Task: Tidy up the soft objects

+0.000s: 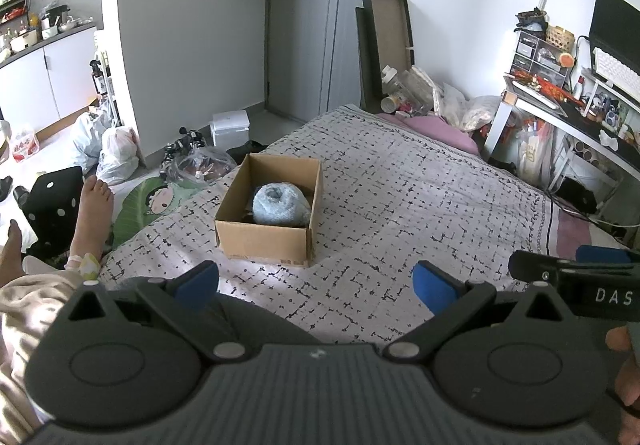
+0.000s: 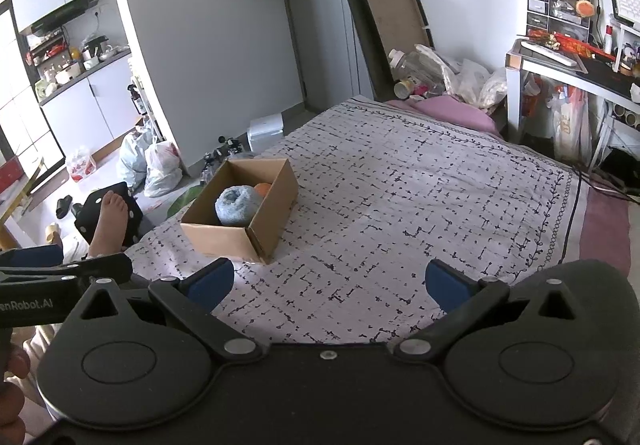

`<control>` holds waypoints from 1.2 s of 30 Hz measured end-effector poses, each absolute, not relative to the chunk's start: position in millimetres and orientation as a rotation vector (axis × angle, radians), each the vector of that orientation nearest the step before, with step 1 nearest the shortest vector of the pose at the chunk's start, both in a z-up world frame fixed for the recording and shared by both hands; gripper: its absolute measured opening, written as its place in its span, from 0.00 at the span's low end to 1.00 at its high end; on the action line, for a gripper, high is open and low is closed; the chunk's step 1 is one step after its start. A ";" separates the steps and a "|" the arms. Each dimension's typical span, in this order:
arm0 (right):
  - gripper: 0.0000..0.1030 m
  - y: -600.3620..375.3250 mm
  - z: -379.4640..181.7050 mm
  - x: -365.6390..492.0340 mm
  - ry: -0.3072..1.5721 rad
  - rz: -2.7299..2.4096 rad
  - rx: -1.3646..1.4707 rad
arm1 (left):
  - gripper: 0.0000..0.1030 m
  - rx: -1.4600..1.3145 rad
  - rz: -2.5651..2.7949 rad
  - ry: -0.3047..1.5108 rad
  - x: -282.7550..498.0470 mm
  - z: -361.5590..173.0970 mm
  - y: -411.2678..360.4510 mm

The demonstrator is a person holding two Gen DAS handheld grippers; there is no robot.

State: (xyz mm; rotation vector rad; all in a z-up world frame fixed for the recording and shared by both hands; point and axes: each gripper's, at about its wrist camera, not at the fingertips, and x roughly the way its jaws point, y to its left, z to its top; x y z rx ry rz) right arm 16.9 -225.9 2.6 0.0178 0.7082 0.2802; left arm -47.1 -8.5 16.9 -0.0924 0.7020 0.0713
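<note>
Both the left tongs (image 1: 316,283) and the right tongs (image 2: 330,283) are held wide apart, empty, above the bed (image 1: 400,205). A rolled blue towel (image 1: 282,205) is seen inside the cardboard box (image 1: 264,241) (something orange (image 2: 264,189) beside it).

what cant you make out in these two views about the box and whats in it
- Orange item, right wrist view: mostly hidden behind the blue roll; what it is cannot be told.
- Dark things beside the blue roll, left wrist view: shadowed by the cardboard box wall.
- Box floor: covered in both views.
- Anything under either gripper: blocked by the gripper bodies; left gripper and right gripper jaws are open, empty.
</note>
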 end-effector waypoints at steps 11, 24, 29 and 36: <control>1.00 -224.5 2.4 16.8 0.709 0.275 0.000 | 1.00 -0.104 0.076 0.702 -49.1 16.4 -6.4; 1.00 -223.0 2.3 16.5 0.715 0.272 -0.010 | 1.00 -0.108 0.079 0.713 -48.6 14.8 -2.1; 1.00 -222.6 1.2 17.2 0.717 0.280 -0.015 | 1.00 -0.109 0.075 0.712 -49.3 13.8 -0.5; 1.00 -222.3 -1.4 20.3 0.723 0.281 -0.013 | 1.00 -0.115 0.084 0.717 -47.1 9.9 3.7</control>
